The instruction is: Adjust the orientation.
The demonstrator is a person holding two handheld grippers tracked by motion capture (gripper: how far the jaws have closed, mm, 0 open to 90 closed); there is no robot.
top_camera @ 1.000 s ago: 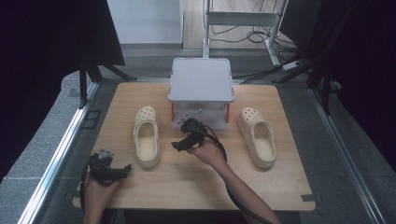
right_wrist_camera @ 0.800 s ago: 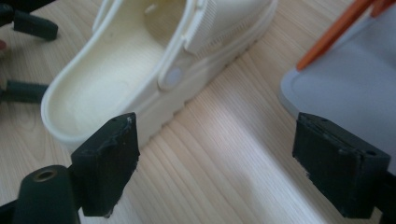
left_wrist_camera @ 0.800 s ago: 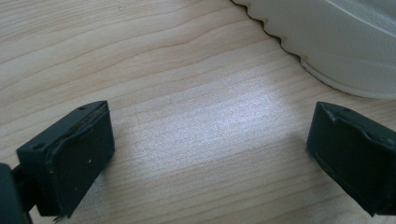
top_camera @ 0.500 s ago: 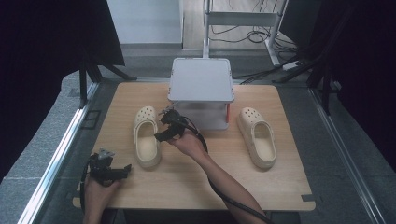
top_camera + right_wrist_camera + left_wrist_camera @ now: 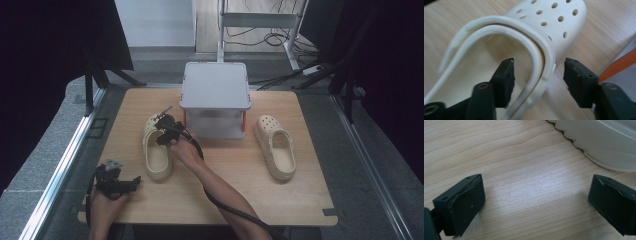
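Two cream clogs lie on the wooden table [image 5: 235, 180], one on each side of a grey lidded box [image 5: 215, 90]. My right gripper [image 5: 162, 129] hangs over the left clog [image 5: 157, 155]. In the right gripper view its jaws [image 5: 539, 80] straddle the side rim of that clog [image 5: 554, 22], one jaw inside the shoe and one outside. The jaws have just been closing, with a gap still left on both sides of the rim. My left gripper [image 5: 131, 183] rests at the front left, open, jaws [image 5: 536, 202] wide over bare wood near the clog's sole [image 5: 604, 142].
The right clog [image 5: 276, 147] lies toe towards the back, right of the box. An orange latch [image 5: 616, 66] of the box sits close to my right jaw. Metal rails run along the table's left and right edges.
My right gripper moved left from the table's middle to over the left clog, and its jaws narrowed around the clog's rim. The left hand stayed put.
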